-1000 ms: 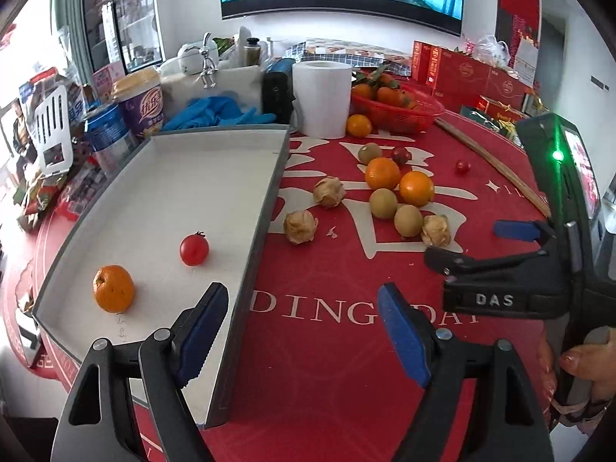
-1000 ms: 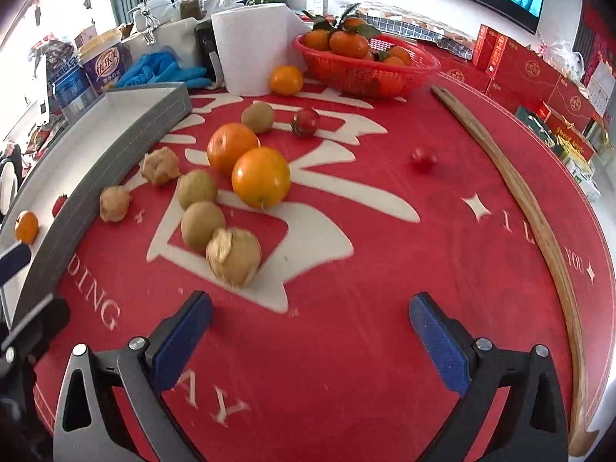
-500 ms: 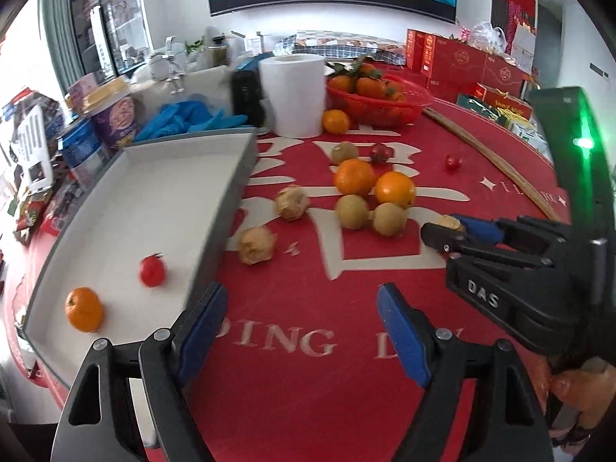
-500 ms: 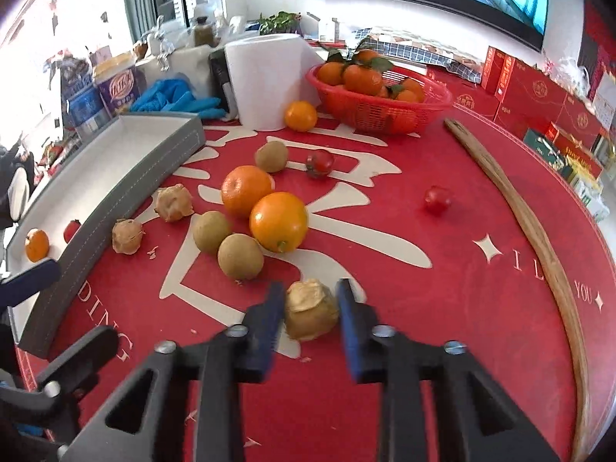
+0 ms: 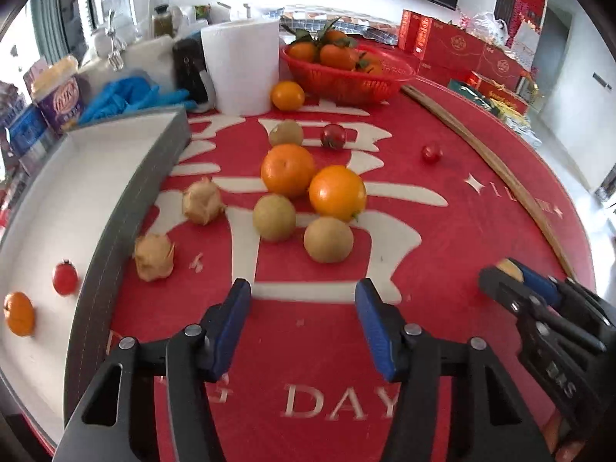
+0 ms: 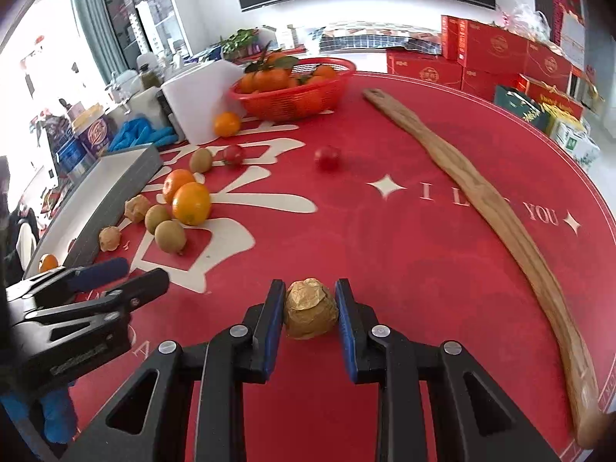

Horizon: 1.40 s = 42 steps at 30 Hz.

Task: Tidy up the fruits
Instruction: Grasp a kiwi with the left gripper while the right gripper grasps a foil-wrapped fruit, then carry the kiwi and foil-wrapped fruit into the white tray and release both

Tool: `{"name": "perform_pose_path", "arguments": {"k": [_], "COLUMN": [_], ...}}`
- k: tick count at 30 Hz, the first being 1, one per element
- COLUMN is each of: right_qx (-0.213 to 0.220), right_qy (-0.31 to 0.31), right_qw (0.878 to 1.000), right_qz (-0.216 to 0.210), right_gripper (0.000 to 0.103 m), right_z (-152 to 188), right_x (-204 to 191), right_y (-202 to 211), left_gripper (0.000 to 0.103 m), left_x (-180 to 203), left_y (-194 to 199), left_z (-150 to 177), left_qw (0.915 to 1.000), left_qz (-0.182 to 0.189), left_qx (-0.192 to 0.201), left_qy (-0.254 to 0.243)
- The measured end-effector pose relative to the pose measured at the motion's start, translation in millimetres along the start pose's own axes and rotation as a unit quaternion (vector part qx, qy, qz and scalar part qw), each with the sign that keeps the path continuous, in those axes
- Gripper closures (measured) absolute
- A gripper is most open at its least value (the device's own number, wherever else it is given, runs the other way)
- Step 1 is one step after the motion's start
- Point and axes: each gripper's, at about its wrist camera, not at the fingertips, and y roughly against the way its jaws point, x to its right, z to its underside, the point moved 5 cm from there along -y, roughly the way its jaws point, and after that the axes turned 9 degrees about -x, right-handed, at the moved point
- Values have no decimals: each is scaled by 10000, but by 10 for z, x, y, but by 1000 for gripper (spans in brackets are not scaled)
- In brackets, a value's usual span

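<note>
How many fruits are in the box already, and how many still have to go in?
Done: the white tray with grey walls holds one small orange and one red cherry tomato.

In hand: the right gripper is shut on a golden paper-wrapped ball. The left gripper is closing, nothing between its pads.

Left: two large oranges, three brown kiwis, two wrapped balls and more still lie on the red tablecloth.

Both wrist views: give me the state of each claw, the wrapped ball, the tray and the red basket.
Right claw: shut on the wrapped ball.
Left claw: closing, nothing between its pads.
Tray: holds one tomato and one small orange.
Red basket: piled with leafy oranges.
</note>
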Motion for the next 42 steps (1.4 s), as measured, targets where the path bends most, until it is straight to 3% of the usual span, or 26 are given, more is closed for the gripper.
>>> {"name": "perform_pose_path", "arguments": {"k": [6,9,12,18,21,42], "right_qx": [33,43,51,59,62,35], "right_qy": [-84,-72,-83,-113,-91,176], "right_qw": [9999,10000,9999,9998,9999,9991], "right_qz": [-66,-53,-64,-119,-79,392], "right_gripper": [75,75,75,75,75,75], "right_z": [2,11,12,12,13,10], "right_x": [43,58,61,77,76,-27], "right_y": [8,10,11,16,15,-11], "left_gripper": [44,73,73,73,73,73], "left_x": [86,103,63,-145,-242,-291], "left_y": [-80,-82,-45,120,184,204], "left_z": [-157,-187,-137,209,349,405], "left_qw": [9998,9996,9997,9968,9966,9970], "left_qz": [-103,-200,-163,-554,-578,-504], "left_qx": [111,202,175,432,472,525], "left_qy": [150,61,-57,-385,-344,-264]}}
